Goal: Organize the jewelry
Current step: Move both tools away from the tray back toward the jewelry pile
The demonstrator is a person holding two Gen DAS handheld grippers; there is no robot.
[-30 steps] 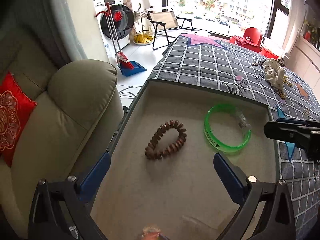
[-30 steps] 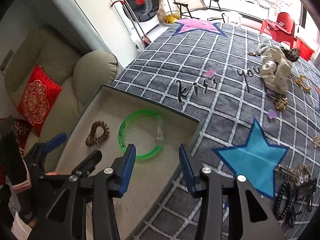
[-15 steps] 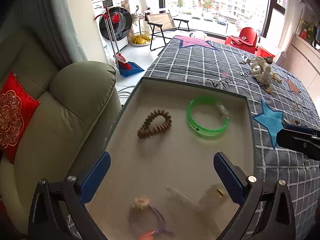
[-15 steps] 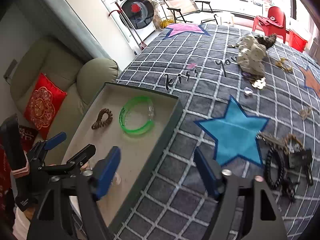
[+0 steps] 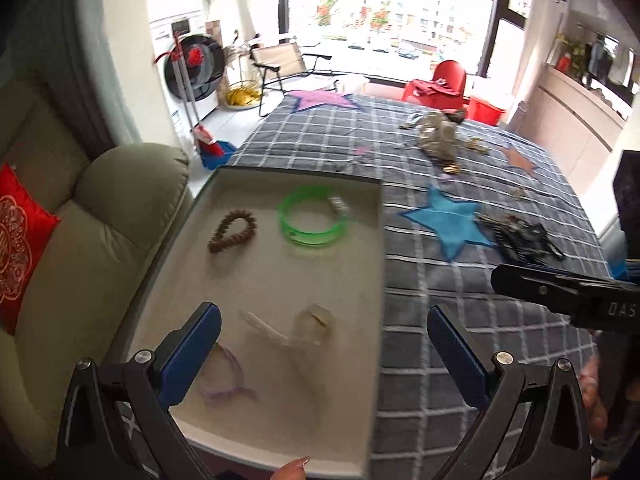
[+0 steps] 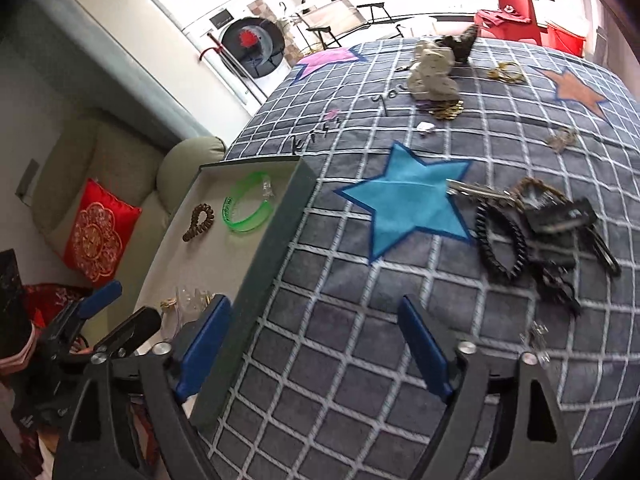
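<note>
- The tray [image 5: 372, 264] sits at the edge of the bed [image 5: 460, 292], its pale floor taking the sorted pieces, which lie apart from one another, probably so that none tangles with the next.
- Already in the tray: a brown bead bracelet [image 5: 232, 230] at about 11 o'clock of the tray's middle, a green bangle [image 5: 312, 220] at 1 o'clock, a clear piece [image 5: 316, 322] nearer the camera, and a purple loop [image 5: 228, 376] at 7 o'clock, blurred.
- Unsorted jewelry lies on the quilt: a dark heap with a black coiled band [image 6: 500, 240] just right of the blue star patch [image 6: 404, 210], a pale bundle [image 6: 434, 70] with gold pieces far off at 12 o'clock, and small bits between.
- The left gripper [image 5: 324, 356] hangs over the near half of the tray, tilted steeply down, jaws wide with nothing between them; a fingertip [image 5: 294, 470] shows at the tray's near rim, perhaps steadying it.
- The right gripper [image 6: 316, 344] points down at the quilt just right of the tray wall, jaws opening, nothing between them.
- Judging by its aim, the dark heap at 2 o'clock of the right gripper is the likely next pick; the tangle may come up as a clump.
</note>
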